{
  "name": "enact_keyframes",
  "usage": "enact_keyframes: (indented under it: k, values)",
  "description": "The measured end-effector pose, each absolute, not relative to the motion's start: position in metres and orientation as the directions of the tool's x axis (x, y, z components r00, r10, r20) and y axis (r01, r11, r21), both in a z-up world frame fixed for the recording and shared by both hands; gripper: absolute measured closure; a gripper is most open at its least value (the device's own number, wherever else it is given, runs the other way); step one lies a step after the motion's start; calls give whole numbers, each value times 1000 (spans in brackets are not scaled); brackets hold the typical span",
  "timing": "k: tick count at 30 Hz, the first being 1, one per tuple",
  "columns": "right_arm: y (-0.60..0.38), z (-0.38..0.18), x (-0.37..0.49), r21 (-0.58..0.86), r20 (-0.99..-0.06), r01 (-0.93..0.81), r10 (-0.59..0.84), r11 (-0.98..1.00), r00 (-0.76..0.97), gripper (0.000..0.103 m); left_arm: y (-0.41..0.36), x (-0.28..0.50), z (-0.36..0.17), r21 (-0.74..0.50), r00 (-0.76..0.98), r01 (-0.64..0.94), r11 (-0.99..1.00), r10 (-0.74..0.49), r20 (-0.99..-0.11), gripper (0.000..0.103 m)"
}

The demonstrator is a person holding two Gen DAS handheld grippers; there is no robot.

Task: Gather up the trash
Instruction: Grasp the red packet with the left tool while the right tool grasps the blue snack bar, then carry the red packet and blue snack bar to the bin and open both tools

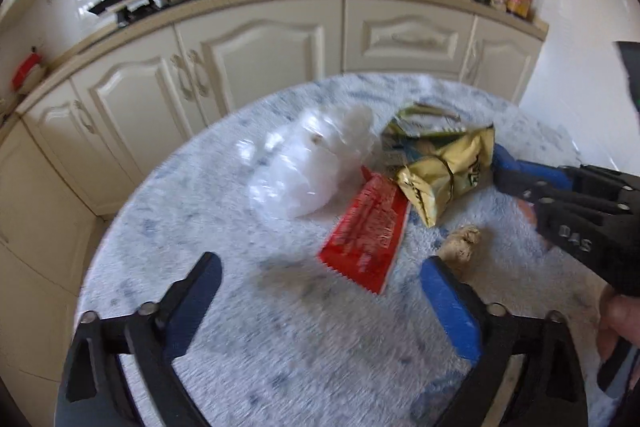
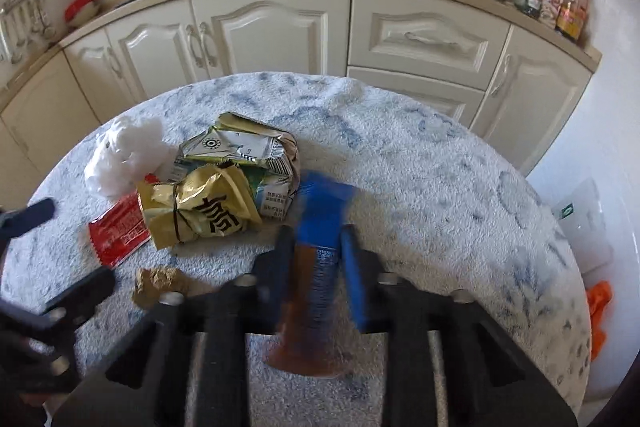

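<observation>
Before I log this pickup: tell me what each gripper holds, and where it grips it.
The right gripper is shut on a blue-and-brown packet, pinched around its middle. The left gripper is open above the table, holding nothing.

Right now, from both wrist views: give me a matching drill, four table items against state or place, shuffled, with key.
1 red wrapper
2 gold bag
3 ginger
4 orange packet

a crumpled, banded round the middle
b in right gripper
c lying flat
d loose, beside left gripper

Pairs: 1-c, 2-a, 3-d, 4-b
</observation>
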State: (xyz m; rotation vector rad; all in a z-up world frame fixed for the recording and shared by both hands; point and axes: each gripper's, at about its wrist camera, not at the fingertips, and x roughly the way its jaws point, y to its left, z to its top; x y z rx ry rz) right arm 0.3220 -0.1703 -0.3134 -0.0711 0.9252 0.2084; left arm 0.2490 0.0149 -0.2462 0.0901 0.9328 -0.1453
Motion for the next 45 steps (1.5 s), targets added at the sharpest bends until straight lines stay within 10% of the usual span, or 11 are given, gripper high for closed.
enact_keyframes:
  k: [6, 10, 17, 32, 45]
  values:
    - [-188, -313, 311, 49, -795, -216, 169, 975, 582, 84, 5, 288, -253, 3, 580, 187, 982, -107, -808, 25]
    - [-193, -313, 305, 71, -792, -227, 193, 971, 579, 84, -7, 290, -255, -11, 586, 255, 967, -163, -794, 69]
    - [-209, -311, 288, 96, -790, -216, 206, 972, 578, 84, 4, 271, -255, -120, 585, 271, 955, -262, -767, 98]
    - [-236, -305, 236, 124, -787, -215, 228, 969, 573, 84, -2, 245, -265, -110, 586, 240, 965, -234, -775, 82]
    - [-244, -297, 207, 151, -769, -235, 264, 960, 583, 84, -7, 202, -260, -148, 612, 246, 958, -272, -743, 99]
